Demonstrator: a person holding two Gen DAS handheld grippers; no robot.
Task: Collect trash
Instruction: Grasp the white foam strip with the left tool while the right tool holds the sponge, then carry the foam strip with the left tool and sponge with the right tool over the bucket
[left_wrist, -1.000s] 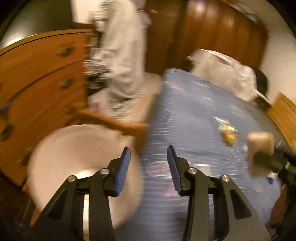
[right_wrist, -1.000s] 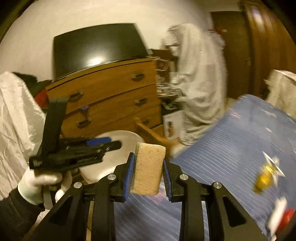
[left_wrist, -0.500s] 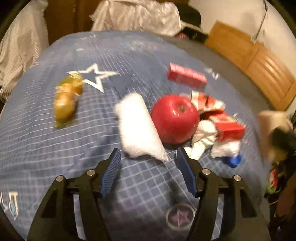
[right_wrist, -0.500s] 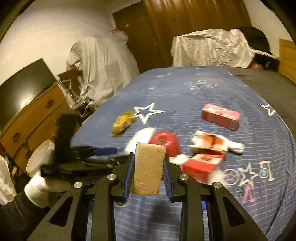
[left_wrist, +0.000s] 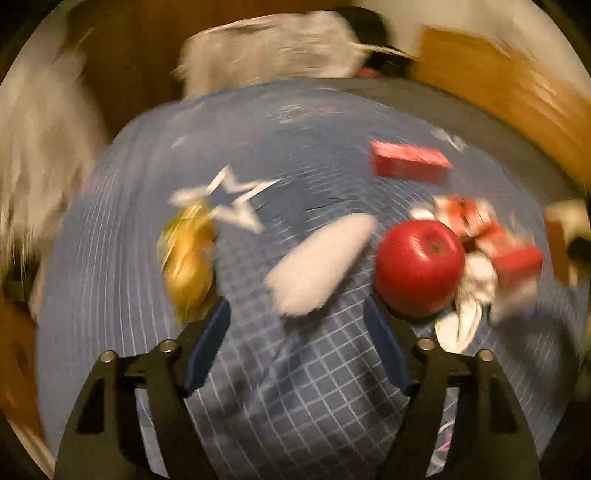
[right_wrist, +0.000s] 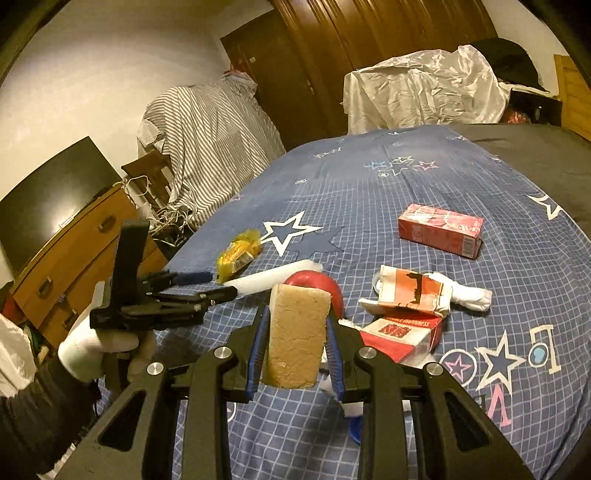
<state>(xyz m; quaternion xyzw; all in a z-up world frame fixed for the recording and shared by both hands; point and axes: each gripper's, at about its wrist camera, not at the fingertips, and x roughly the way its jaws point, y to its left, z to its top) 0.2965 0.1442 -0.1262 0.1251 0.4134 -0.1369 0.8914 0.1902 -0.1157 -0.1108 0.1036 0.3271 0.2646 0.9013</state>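
Litter lies on a blue checked bedspread (left_wrist: 295, 369): a white foam strip (left_wrist: 317, 262), a yellow wrapper (left_wrist: 188, 258), a red apple (left_wrist: 419, 266), torn red cartons (right_wrist: 402, 332) and a red box (right_wrist: 441, 229). My left gripper (left_wrist: 297, 338) hovers just short of the white strip, its jaws opening with nothing between them; it also shows at the left of the right wrist view, left gripper (right_wrist: 207, 284). My right gripper (right_wrist: 295, 343) is shut on a tan sponge block (right_wrist: 295, 336), held upright above the bed in front of the apple (right_wrist: 317, 284).
A wooden dresser (right_wrist: 81, 251) with a dark screen stands left of the bed. A striped cloth covers a chair (right_wrist: 214, 140) behind it. A white sheet drapes something (right_wrist: 424, 92) at the far end, by dark wooden doors.
Both grippers swung from the dresser and white bin over to the bed. The left jaws have spread wider and now face the white strip. The sponge stays in the right gripper.
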